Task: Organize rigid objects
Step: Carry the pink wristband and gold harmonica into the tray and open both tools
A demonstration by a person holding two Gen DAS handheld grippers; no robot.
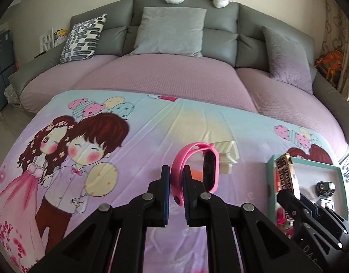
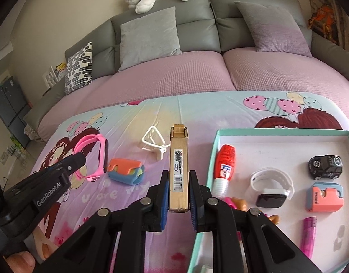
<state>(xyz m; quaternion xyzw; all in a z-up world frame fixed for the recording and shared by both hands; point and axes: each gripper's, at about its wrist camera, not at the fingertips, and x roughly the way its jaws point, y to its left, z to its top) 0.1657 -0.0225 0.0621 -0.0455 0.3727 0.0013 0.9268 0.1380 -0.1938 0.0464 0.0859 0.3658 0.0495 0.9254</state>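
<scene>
Gripping a pink watch band point(image 1: 195, 168), the left gripper point(image 1: 176, 177) has its jaws closed on the strap's near loop; the rest of the band stands out past the fingertips, clear above the cartoon-print sheet point(image 1: 129, 150). Right gripper point(image 2: 178, 182) likewise clamped, holding a slim gold box point(image 2: 178, 166) lengthwise between its pads, barcode label up, far end reaching well beyond the tips. Just right of it, the teal-rimmed tray point(image 2: 214, 150) carries a red bottle point(image 2: 225, 167), white smartwatch point(image 2: 271, 190), black toy car point(image 2: 325, 167), coral-and-blue block point(image 2: 325, 196), pink lighter point(image 2: 309, 234). On the sheet between the grippers: white clip point(image 2: 154, 142), second coral-blue block point(image 2: 126, 170).
</scene>
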